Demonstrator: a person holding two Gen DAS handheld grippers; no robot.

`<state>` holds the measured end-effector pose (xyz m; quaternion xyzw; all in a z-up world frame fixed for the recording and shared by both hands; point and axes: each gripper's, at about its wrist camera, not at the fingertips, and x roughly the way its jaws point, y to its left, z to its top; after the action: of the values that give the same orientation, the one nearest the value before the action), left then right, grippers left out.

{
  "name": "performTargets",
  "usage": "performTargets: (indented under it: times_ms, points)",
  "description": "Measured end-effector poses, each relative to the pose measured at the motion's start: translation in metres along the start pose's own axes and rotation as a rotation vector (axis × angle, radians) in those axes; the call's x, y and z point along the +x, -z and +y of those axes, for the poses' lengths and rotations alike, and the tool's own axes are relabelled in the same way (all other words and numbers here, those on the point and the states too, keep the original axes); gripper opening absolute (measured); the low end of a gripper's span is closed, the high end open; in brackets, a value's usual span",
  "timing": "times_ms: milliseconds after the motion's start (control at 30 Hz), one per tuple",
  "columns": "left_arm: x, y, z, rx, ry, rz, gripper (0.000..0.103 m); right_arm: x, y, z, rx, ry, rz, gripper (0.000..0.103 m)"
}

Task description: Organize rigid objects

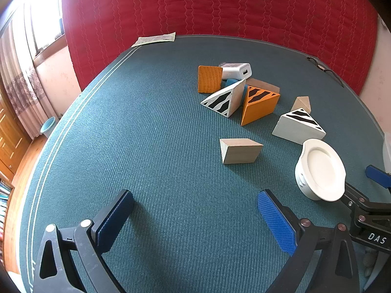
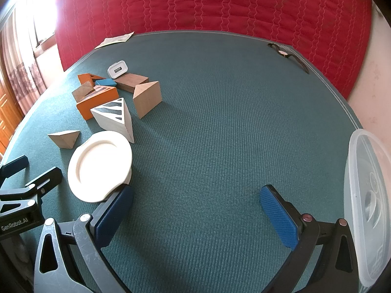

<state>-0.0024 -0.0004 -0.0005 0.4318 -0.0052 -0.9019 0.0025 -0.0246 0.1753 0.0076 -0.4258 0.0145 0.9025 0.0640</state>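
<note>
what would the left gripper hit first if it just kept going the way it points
Most likely only the bare green carpeted surface: the open left gripper tilts down at it with nothing between its fingers. The plain wooden wedge block lies farther ahead, slightly right, though depth is hard to judge.

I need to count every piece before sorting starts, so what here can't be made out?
- Blue block: mostly hidden behind the striped wedges in the left wrist view.
- Clear plastic container: cut off by the right wrist view's right edge; contents unclear.
- Paper sheet: print too small to read.
- Dark strap at the far table edge: too small to identify.
</note>
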Motion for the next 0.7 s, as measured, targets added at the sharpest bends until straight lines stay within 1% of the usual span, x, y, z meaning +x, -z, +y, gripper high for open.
performTargets:
  times_ms: [200,300,700]
  points:
    - [-0.0027,0.0006,0.0007,-0.003,-0.003,0.003,0.103,0.0003,0.0012,0.0026,-0.005,-0.003,0.001,0.103]
    - [-0.0022,-0.0007,0.0085,-0.005,-0.006,0.006,0.103,-0.0005,0.0048,0.0004,-0.013,-0.008,0.001,0.103]
    - [-0.0035,0.0000,0.0079,-0.005,-0.007,0.006,0.103,-0.0018,0.0047,0.0017,-0.033,-0.020,0.002,0.103]
